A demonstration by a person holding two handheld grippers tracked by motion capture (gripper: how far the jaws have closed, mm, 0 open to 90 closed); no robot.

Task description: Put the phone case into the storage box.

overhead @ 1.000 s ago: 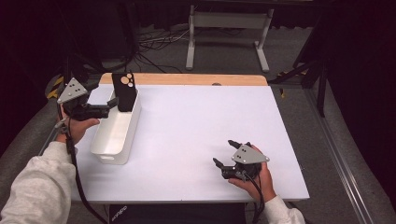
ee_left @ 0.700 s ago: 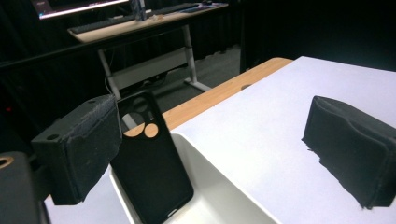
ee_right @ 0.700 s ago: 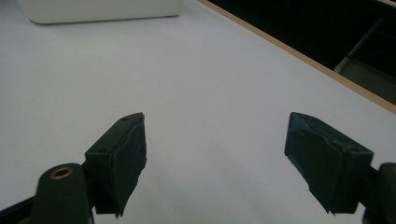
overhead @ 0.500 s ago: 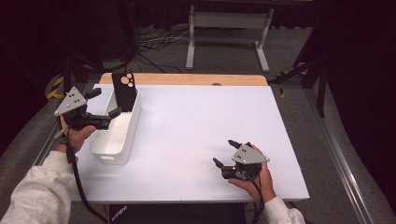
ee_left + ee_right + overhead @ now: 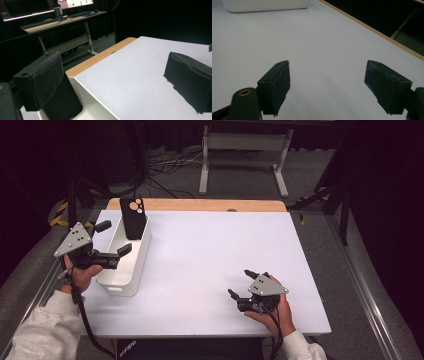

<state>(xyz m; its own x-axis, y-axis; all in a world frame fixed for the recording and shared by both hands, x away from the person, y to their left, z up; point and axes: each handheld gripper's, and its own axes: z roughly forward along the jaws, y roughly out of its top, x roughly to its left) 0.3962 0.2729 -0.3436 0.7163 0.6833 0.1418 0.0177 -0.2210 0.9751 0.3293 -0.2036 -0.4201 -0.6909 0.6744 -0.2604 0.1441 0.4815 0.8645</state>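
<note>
Where the white bin (image 5: 126, 256) sits near the table's (image 5: 210, 255) left edge, a black phone (image 5: 134, 217) leans upright at its far end. The left gripper (image 5: 114, 239) hovers spread wide at the bin's rim, seemingly touching nothing. The right gripper (image 5: 241, 283) rests released on bare white tabletop. Dark floor, cables (image 5: 160, 167) and a desk frame (image 5: 242, 150) lie beyond.

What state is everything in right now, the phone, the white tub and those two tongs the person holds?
Phone: upright in the tub's far end, leaning on its wall, untouched.
White tub: open-topped, on the table's left side.
Left tongs: open, empty, at the tub's left wall.
Right tongs: open, empty, low over the bare table.
</note>
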